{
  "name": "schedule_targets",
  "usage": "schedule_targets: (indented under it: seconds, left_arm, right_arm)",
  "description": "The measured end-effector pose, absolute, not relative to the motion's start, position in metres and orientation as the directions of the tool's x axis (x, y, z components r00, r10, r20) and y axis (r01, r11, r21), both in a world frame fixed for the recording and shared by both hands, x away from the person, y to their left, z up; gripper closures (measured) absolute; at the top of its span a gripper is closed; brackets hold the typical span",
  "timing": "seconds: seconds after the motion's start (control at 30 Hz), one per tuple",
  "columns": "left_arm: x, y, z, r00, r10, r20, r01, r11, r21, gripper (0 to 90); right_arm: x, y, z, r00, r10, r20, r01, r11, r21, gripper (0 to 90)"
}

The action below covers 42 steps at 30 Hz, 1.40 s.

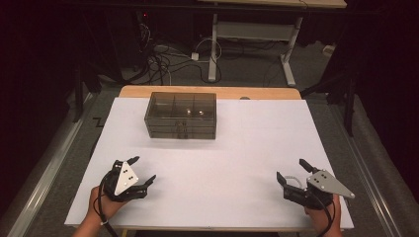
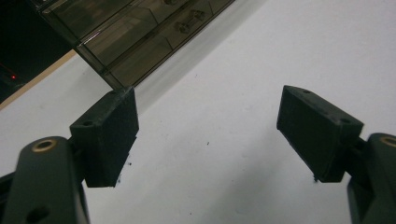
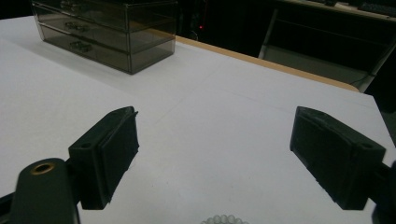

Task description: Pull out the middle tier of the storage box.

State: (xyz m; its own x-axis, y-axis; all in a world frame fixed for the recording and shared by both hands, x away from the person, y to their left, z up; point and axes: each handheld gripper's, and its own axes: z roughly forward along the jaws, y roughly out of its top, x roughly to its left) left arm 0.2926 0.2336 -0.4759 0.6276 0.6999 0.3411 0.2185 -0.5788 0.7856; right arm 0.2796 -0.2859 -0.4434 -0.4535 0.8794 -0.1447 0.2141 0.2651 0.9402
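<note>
My left tool (image 1: 140,174) rests released on the white tabletop (image 1: 222,163). Well ahead, near the far edge, sits the smoky plastic drawer box (image 1: 181,115): probably light, rigid, slippery; I'd take its small drawer handles. My right tool (image 1: 291,173) is released too.

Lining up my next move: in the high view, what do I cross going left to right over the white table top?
left gripper, jaws spread → smoky drawer box, farther back on the table → right gripper, jaws spread.
</note>
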Motion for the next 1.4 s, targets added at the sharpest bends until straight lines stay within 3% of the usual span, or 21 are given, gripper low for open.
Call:
schedule_targets:
  seconds: [0.9,1.4]
  left_arm:
    - [0.29,0.222,-0.474,0.602,0.675,0.425,0.191,-0.64,0.745,20.5]
    - [0.313,0.199,-0.457,0.606,0.62,0.499,0.132,-0.697,0.705,22.0]
  right_arm:
    - [0.286,-0.281,-0.448,-0.476,0.866,-0.153,0.215,0.283,0.935,16.3]
    - [0.286,-0.278,-0.451,-0.481,0.863,-0.155,0.228,0.294,0.928,16.3]
